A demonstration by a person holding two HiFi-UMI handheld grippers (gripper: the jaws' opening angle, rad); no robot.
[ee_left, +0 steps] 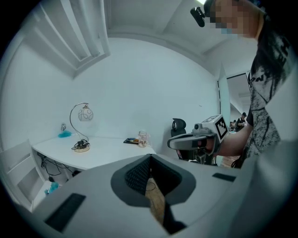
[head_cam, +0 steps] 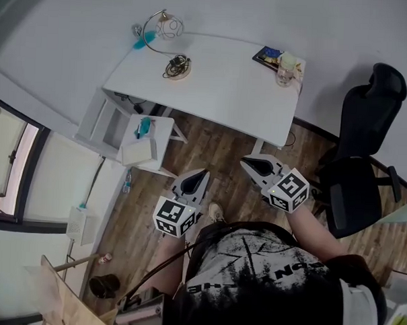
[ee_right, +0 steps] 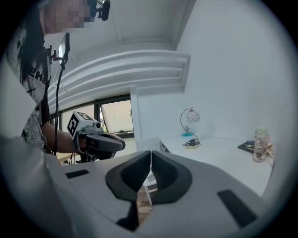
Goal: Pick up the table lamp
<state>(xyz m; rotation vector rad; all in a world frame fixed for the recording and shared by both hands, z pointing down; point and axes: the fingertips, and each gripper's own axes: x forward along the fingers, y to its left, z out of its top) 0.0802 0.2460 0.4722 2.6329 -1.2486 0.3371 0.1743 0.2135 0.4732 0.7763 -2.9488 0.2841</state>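
Both left gripper and right gripper have fingers closed, empty, far from the table lamp.

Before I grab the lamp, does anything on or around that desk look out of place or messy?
Nothing spilled or broken. The table lamp stands upright, but its dark cord lies loosely coiled on its base, and a white drawer under the left end of the desk looks pulled open.

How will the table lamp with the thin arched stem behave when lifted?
The metal table lamp is likely light but top-heavy: its globe shade hangs from a thin arch and may swing. The dark cord coiled on its base could slip off.
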